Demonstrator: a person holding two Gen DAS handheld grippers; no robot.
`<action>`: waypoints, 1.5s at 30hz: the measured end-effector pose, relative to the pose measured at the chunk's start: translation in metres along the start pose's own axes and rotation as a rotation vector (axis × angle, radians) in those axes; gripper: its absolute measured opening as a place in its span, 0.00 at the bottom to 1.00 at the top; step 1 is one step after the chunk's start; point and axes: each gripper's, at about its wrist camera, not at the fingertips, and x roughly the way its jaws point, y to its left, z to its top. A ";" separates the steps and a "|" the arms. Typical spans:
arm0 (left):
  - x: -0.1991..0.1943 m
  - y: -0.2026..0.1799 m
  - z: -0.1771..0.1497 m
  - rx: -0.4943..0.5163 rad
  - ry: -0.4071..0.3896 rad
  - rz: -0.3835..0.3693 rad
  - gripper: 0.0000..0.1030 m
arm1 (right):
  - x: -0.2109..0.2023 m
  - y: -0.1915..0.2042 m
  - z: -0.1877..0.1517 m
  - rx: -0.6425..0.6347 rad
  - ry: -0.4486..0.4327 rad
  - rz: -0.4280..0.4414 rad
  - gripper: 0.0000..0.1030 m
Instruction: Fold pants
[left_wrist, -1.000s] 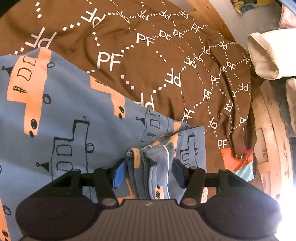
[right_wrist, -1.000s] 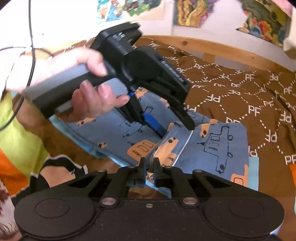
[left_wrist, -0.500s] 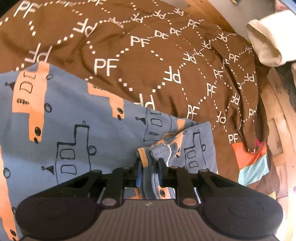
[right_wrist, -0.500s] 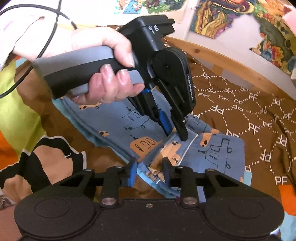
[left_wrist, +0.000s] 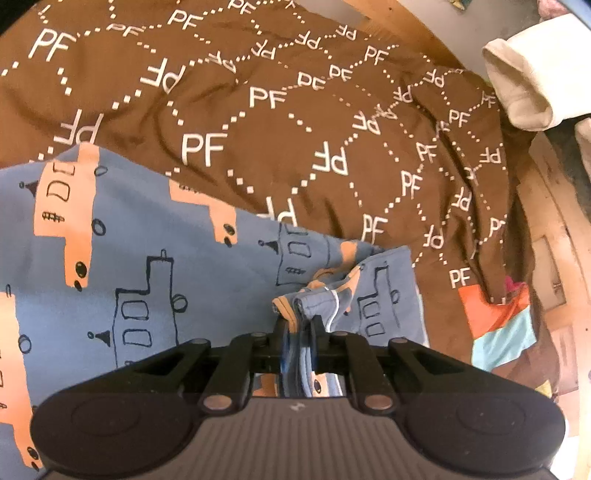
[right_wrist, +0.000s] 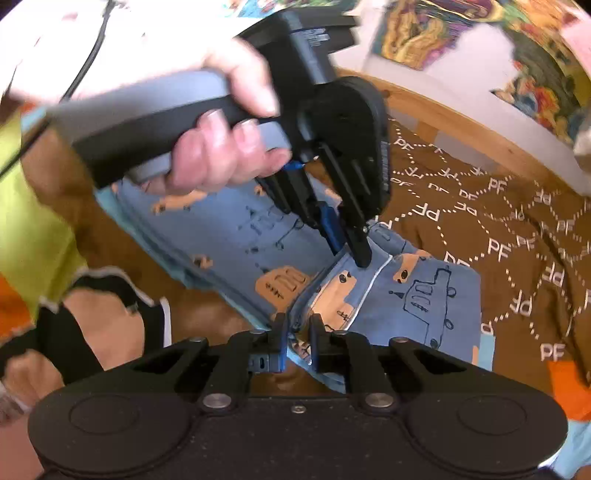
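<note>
The blue pants (left_wrist: 147, 266) with orange and outlined vehicle prints lie on the brown bedspread (left_wrist: 295, 122). My left gripper (left_wrist: 298, 325) is shut on a bunched edge of the pants. In the right wrist view the same pants (right_wrist: 413, 295) lie folded over, and my right gripper (right_wrist: 297, 325) is shut on their near edge. The left gripper (right_wrist: 347, 247) shows there too, held by a hand, with its fingers pinching the cloth just beyond mine.
A cream garment (left_wrist: 532, 81) lies at the bed's far right corner. The wooden bed frame (right_wrist: 461, 125) runs along the wall. An orange and teal cloth (left_wrist: 498, 325) lies at the right edge of the bedspread.
My left gripper closed on the bunched pants edge. My right gripper opened briefly, then closed again on the near edge. The left gripper has lifted and tilted in the right wrist view.
</note>
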 end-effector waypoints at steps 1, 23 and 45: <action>-0.003 0.000 0.001 0.003 -0.004 -0.004 0.11 | -0.002 -0.003 0.002 0.024 -0.009 0.007 0.11; -0.062 0.057 0.011 0.025 -0.053 0.074 0.10 | 0.000 -0.011 0.043 0.068 -0.063 0.209 0.11; -0.062 0.091 0.003 0.046 -0.052 0.187 0.21 | 0.041 0.024 0.053 0.058 0.000 0.289 0.17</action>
